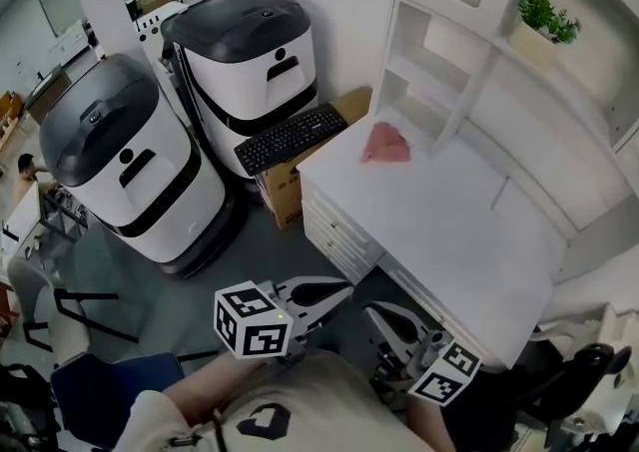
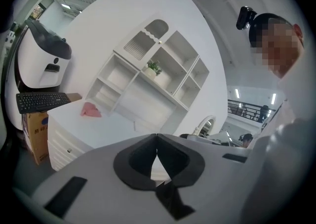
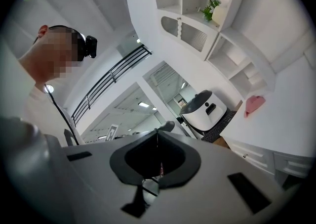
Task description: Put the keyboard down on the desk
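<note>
The keyboard lies on a box just beside the desk's far left corner, not on the desktop, so by my reading the setting-down on the desk is left to do. The left gripper and right gripper hang near the desk's front edge, well apart from the keyboard, jaws together on nothing. Whether the keyboard's end touches the desk edge is hard to make out, and no cable shows.
</note>
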Demonstrator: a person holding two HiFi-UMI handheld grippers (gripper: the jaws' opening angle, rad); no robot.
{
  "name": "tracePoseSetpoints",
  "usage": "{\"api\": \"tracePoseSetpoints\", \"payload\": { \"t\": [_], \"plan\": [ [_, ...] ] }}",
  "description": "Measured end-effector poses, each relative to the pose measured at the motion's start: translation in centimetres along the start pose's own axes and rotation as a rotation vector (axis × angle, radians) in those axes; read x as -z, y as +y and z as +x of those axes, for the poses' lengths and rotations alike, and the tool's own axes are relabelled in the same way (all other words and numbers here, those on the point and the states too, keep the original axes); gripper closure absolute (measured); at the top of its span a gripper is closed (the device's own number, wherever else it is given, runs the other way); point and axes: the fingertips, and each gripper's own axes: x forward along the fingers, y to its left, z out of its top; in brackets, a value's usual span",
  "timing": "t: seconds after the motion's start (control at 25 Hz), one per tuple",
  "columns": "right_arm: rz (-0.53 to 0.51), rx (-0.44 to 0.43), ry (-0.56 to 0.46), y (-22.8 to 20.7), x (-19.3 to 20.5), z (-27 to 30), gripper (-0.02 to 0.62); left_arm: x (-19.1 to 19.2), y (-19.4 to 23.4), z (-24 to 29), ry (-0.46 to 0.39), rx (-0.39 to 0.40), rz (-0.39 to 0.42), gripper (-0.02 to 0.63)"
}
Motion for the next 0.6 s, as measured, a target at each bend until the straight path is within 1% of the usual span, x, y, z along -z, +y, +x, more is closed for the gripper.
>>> {"api": "tracePoseSetpoints", "payload": {
  "t": [0.28,0.6],
  "plan": [
    [0.022,0.034,0.034,-0.9,0.8,0.6,0.571,-0.2,1.0,-0.1,-0.014,0.006,-0.024,0.592],
    [0.043,0.058,0.078,-2.0,1.8,5.0,0.571,-1.8,5.5,-2.6,-0.045,-0.014,-0.055,0.592]
  ]
}}
